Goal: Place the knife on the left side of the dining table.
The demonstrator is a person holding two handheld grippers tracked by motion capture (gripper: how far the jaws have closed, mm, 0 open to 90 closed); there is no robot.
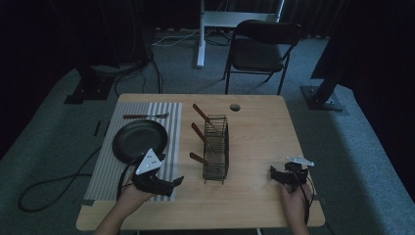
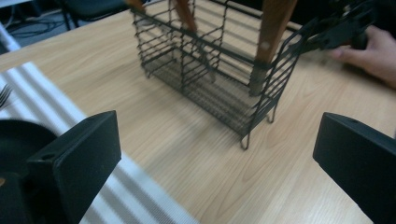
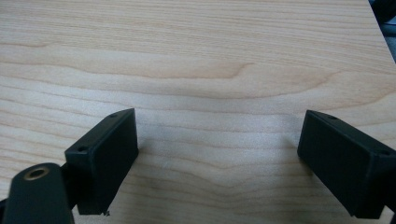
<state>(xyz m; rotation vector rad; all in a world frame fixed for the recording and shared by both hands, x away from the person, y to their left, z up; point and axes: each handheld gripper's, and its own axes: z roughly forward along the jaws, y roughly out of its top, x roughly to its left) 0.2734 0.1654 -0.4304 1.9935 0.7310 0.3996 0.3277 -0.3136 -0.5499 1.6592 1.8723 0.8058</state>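
A black wire caddy (image 1: 216,148) stands mid-table with three wooden-handled utensils (image 1: 198,132) leaning out of it to the left. My left gripper (image 1: 177,181) rests near the front edge, at the striped mat's corner, jaws pointing right toward the caddy. Its own view shows it open and empty (image 2: 215,158), with the caddy (image 2: 210,70) and a wooden handle (image 2: 273,28) just ahead. My right gripper (image 1: 273,173) sits at the front right, pointing left. It is open (image 3: 219,158) with nothing but bare table (image 3: 196,56) between its jaws.
A grey striped placemat (image 1: 107,161) covers the table's left side, carrying a black pan (image 1: 139,141) and a wooden-handled fork (image 1: 144,116). A round cable hole (image 1: 235,106) is at the table's back. A chair (image 1: 262,46) stands beyond the table.
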